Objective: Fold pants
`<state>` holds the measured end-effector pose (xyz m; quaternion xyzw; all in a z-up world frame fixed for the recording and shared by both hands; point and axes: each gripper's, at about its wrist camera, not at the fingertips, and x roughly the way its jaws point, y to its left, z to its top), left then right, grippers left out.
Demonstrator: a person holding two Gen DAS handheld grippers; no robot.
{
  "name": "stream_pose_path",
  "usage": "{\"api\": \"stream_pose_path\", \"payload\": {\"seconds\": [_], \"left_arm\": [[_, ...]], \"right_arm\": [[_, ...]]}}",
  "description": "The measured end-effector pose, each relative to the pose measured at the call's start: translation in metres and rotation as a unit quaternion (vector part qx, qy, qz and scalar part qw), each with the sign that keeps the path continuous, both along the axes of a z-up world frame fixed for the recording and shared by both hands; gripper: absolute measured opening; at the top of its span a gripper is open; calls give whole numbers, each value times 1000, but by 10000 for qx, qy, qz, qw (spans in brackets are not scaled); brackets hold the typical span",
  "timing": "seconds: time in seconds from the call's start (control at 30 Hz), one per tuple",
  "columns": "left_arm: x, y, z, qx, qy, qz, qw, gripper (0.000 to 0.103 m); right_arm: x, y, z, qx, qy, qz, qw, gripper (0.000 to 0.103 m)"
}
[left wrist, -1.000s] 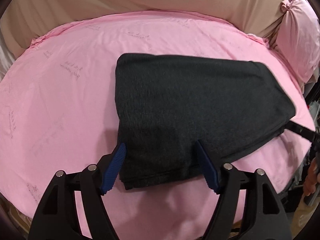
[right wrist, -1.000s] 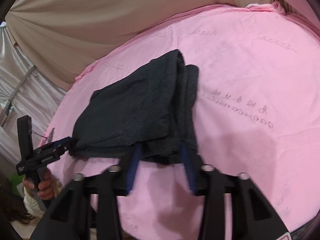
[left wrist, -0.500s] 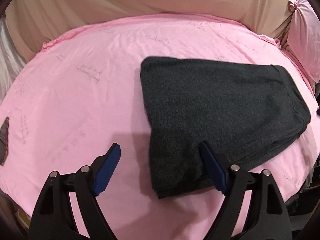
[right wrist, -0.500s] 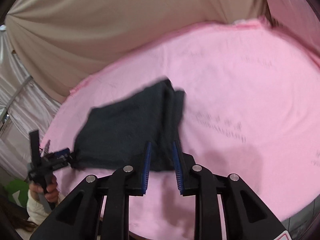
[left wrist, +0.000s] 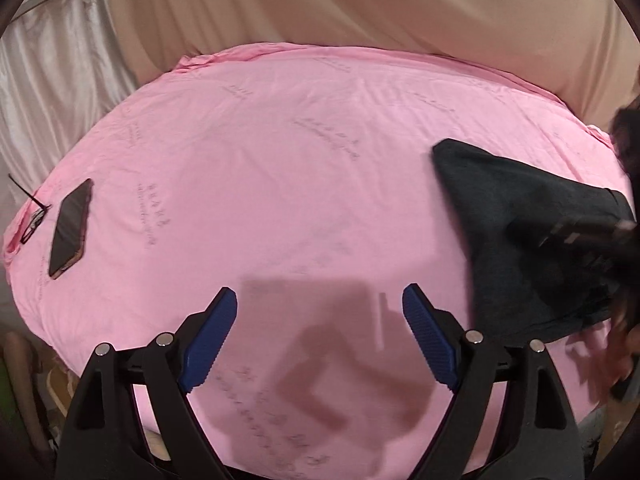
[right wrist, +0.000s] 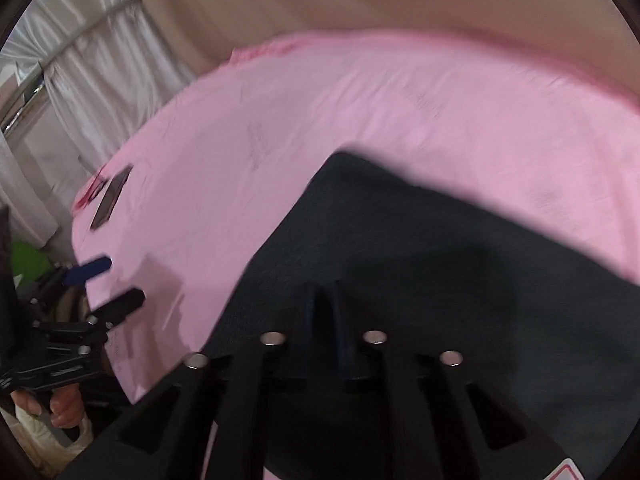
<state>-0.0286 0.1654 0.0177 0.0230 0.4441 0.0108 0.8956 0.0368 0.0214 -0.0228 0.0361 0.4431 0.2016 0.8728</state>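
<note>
The dark grey folded pants [left wrist: 520, 232] lie on the pink bed sheet [left wrist: 280, 184], at the right of the left wrist view. My left gripper [left wrist: 320, 320] is open and empty, well to the left of the pants, over bare sheet. In the right wrist view the pants [right wrist: 420, 248] fill the lower right, blurred by motion. My right gripper [right wrist: 322, 300] is shut, with its fingers over the near edge of the pants; the dark blur hides whether cloth is pinched between them. The left gripper also shows at the left edge of the right wrist view [right wrist: 106, 282].
A black phone [left wrist: 70, 228] and a pair of glasses [left wrist: 32, 216] lie near the sheet's left edge. Beige fabric [left wrist: 360, 8] and a white curtain [left wrist: 52, 80] hang behind the bed. The sheet's front edge drops off below my left gripper.
My left gripper has swung left, off the pants, and stays open. My right gripper has moved in over the pants' near edge, jaws close together; its view is now blurred.
</note>
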Motion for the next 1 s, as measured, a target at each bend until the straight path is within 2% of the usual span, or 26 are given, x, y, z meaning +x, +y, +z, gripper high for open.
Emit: {"api": "stream_pose_path", "payload": {"seconds": [0.07, 0.2, 0.3, 0.37, 0.4, 0.47, 0.57, 0.6, 0.67, 0.77, 0.83, 0.87, 0.9, 0.93, 1.0], "left_arm": [[2, 9, 1, -53, -24, 18, 10000, 84], [8, 9, 3, -177, -39, 66, 9998, 85], [7, 3, 11, -271, -133, 45, 9995, 85], [4, -2, 19, -282, -264, -17, 9993, 89], [4, -5, 21, -245, -305, -33, 9992, 89], [5, -14, 28, -190, -388, -75, 9990, 89], [4, -28, 46, -179, -549, -131, 9982, 89], [2, -31, 51, -196, -598, -173, 9979, 89], [-1, -40, 57, -217, -661, -256, 9972, 92], [0, -63, 53, -191, -601, -496, 9968, 92], [3, -78, 47, -194, -503, -669, 9963, 92], [5, -91, 44, -232, -424, -811, 9955, 92], [5, -102, 41, -270, -379, -959, 9943, 92], [4, -115, 41, -327, -358, -1151, 9922, 92], [-1, -146, 44, -391, -361, -1582, 9860, 92]], "right_arm": [[-4, 22, 3, -433, -382, 1, 9983, 5], [3, 15, 10, -39, -92, -78, 9999, 5], [-25, 2, 24, 158, -348, -108, 9992, 5], [-26, -1, 11, 276, -63, -55, 9996, 5], [-23, 5, -6, 393, 91, 36, 9992, 5], [-23, 13, -8, 381, -156, 26, 9991, 5], [-20, 6, -4, 567, 41, -15, 9984, 5], [-26, -5, 3, 668, 9, -97, 9977, 5], [-53, -41, 26, 793, -422, -441, 9950, 6], [-98, -114, 51, 866, -861, -1270, 9844, 20], [-129, -168, 59, 808, -1003, -2063, 9700, 36], [-140, -187, 60, 722, -1002, -2388, 9632, 41], [-149, -204, 59, 685, -965, -2599, 9584, 51], [-153, -214, 56, 730, -896, -2625, 9580, 55], [-155, -225, 47, 947, -663, -2505, 9612, 55]]}}
